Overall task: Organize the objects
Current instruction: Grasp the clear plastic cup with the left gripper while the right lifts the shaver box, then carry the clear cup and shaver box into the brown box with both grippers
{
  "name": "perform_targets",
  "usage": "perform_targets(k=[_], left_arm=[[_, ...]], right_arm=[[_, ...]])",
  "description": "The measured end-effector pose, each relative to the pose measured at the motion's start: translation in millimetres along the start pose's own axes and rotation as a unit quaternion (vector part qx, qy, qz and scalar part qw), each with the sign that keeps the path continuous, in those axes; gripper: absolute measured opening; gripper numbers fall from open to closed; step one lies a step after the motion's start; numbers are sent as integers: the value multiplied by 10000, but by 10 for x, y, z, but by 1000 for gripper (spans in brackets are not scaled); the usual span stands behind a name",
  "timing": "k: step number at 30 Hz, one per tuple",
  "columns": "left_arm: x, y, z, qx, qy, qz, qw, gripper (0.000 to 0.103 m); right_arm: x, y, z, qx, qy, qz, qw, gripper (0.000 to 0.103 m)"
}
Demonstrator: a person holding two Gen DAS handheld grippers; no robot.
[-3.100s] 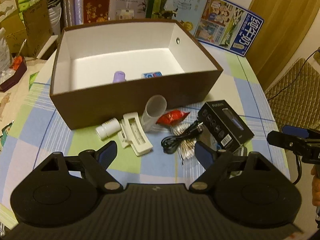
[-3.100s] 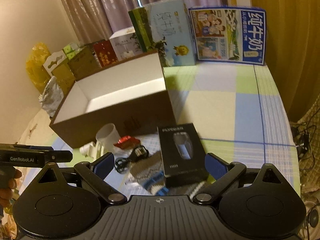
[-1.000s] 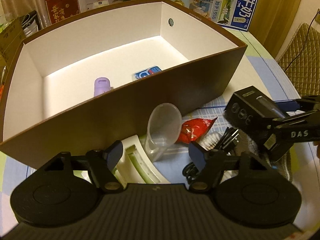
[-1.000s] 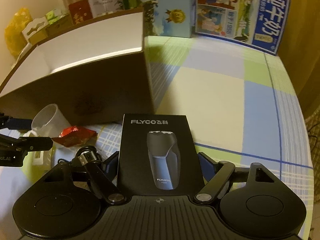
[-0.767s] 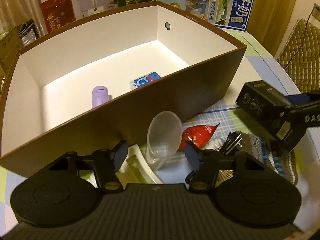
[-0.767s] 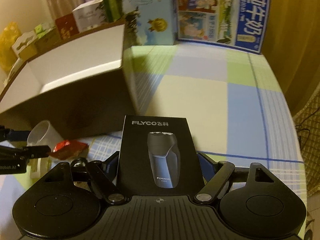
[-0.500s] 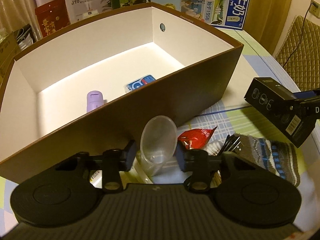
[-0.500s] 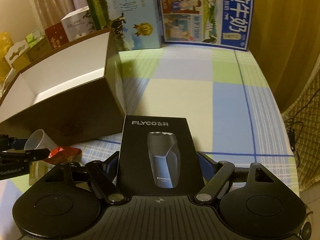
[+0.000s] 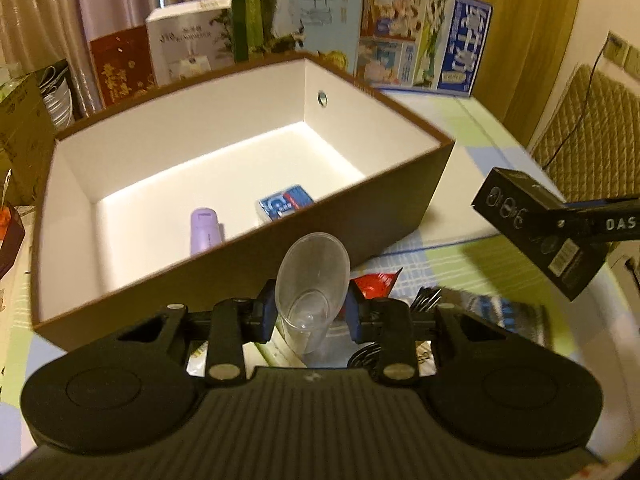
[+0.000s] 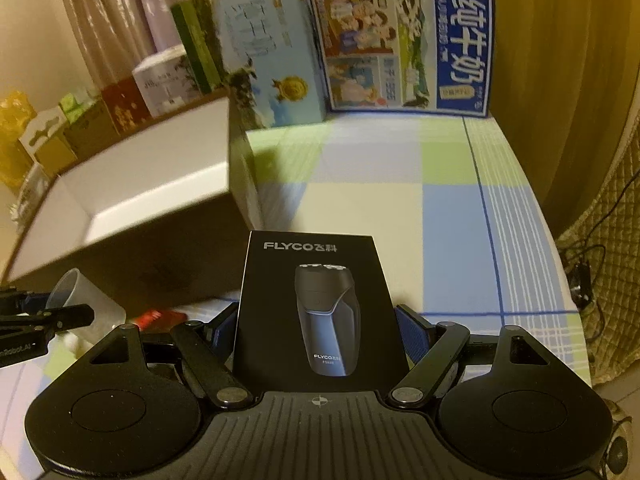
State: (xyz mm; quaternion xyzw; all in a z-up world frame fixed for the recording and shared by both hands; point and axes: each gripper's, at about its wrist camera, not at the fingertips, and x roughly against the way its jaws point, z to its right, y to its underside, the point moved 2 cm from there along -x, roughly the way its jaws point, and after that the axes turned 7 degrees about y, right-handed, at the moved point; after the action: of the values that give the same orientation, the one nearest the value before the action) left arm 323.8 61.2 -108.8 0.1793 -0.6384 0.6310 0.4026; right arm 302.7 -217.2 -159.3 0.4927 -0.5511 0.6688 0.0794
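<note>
Left tongs [image 9: 311,314] closed on a clear plastic cup [image 9: 311,280], pads pinching the lower wall so the mouth tips up and forward toward the large brown cardboard box with white inside [image 9: 400,216], probably for a lift over the near wall. Right tongs [image 10: 320,330] clamped on the two long sides of a black shaver carton [image 10: 318,312], held flat and face up above the counter [image 10: 440,208] beside the box's right end, likely bound for the same box. Already lying on the box floor: a lilac tube [image 9: 205,230] and a small blue-and-white packet [image 9: 285,206]. Left out along the counter's near edge: a red foil sachet [image 9: 376,282] and a grey striped sock [image 9: 496,314]. Readable: "FLYCO" on the carton, "DAS" on the right tool as viewed from the left wrist; large Chinese characters on the blue milk carton [image 10: 460,52] at the far edge.
</note>
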Motion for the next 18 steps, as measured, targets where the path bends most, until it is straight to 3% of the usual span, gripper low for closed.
perform_targets(k=[11,18], left_arm=[[731,-281,-166,318,23,631,9975,29],[907,-534,-405,478,-301,883,9945,29]], right_arm=[[309,-375,-350,206,-611,545,9964,77],[246,-625,-736,521,-955,751,9912,77]])
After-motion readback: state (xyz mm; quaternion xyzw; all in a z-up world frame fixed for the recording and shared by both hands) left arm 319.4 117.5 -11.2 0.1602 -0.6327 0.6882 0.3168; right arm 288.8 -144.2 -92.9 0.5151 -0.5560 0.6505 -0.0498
